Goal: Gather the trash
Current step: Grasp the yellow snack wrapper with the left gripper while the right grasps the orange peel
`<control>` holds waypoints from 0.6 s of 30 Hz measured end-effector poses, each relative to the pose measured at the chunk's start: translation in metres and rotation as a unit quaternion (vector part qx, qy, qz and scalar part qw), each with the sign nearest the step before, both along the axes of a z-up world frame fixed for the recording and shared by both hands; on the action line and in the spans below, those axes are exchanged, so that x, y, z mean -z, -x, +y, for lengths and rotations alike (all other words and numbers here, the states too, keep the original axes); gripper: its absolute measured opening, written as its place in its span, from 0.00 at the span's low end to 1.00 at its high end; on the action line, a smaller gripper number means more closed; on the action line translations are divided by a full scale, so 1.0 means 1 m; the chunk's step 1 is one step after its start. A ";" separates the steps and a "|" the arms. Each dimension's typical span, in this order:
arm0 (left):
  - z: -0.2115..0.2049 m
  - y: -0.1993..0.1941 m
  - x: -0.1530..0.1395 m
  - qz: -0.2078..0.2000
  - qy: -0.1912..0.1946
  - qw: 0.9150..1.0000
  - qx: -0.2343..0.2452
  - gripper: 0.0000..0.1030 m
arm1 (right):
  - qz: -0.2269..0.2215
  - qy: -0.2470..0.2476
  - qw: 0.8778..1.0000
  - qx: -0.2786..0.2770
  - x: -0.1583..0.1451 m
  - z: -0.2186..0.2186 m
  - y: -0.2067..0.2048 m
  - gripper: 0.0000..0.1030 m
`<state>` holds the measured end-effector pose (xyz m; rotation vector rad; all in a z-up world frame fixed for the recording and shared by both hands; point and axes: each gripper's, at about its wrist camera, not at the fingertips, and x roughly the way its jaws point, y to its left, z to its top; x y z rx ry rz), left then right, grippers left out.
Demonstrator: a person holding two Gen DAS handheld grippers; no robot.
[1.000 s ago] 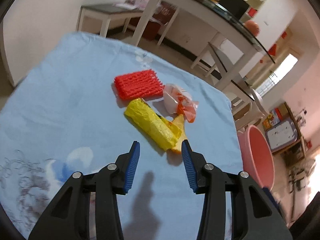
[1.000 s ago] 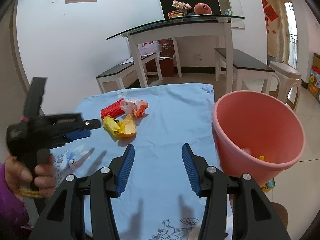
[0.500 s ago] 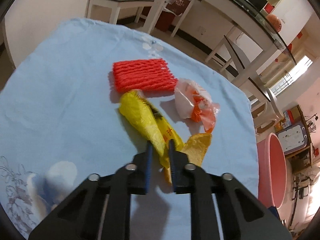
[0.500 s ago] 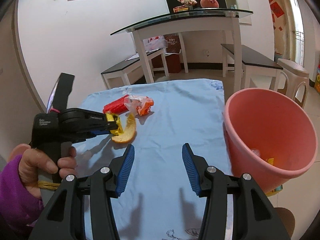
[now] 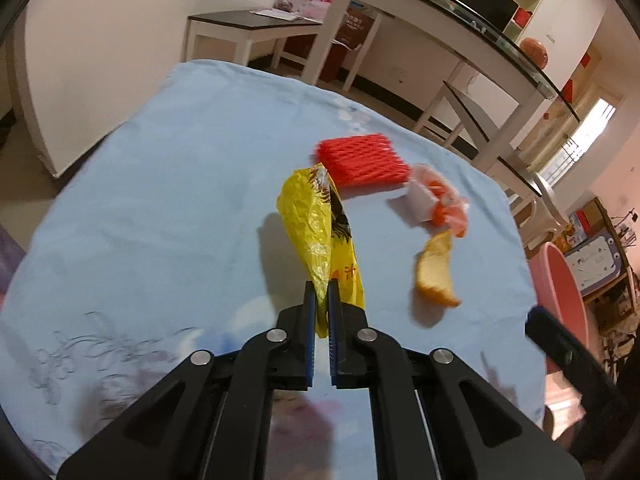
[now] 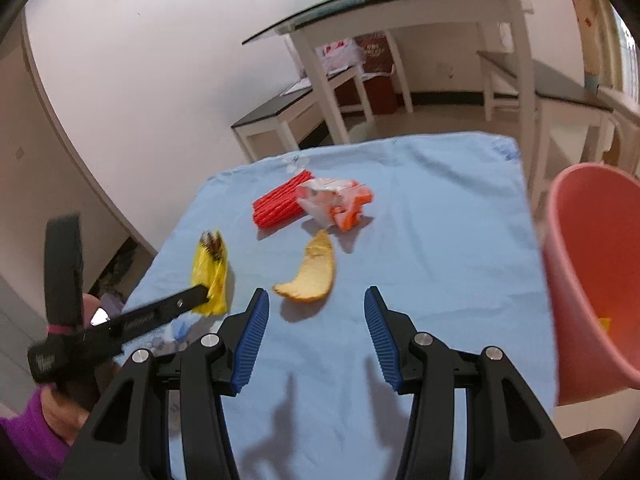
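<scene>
My left gripper [image 5: 321, 288] is shut on a yellow plastic bag [image 5: 316, 224], lifted off the blue tablecloth [image 5: 160, 208]; in the right wrist view the bag [image 6: 210, 270] hangs from that gripper [image 6: 204, 291] at the left. An orange peel [image 5: 436, 272] [image 6: 310, 270] lies on the cloth. Behind it are a red foam net [image 5: 360, 160] [image 6: 280, 204] and a crumpled white-and-orange wrapper [image 5: 434, 204] [image 6: 336, 202]. My right gripper [image 6: 316, 300] stands open just in front of the peel, nothing between its fingers.
A pink bucket [image 6: 592, 272] [image 5: 558, 292] stands off the table's right edge with some trash inside. A glass-topped white table [image 6: 400, 0] and benches [image 6: 296, 108] stand behind. A hand in a purple sleeve [image 6: 28, 440] holds the left gripper.
My left gripper closed on the yellow bag and lifted it away from the peel. My right gripper moved forward toward the peel, staying open.
</scene>
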<state>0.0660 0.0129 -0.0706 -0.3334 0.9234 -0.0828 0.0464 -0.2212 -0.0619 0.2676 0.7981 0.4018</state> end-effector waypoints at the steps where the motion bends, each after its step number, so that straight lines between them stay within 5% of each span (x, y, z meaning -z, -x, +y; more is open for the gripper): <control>1: 0.004 0.003 0.000 -0.003 -0.001 1.000 -0.002 0.05 | 0.005 -0.004 1.000 -0.001 0.002 0.003 -0.004 0.48; 18: 0.040 0.018 0.009 -0.018 0.019 1.000 0.002 0.05 | 0.059 0.068 0.995 -0.037 0.037 0.043 -0.088 0.48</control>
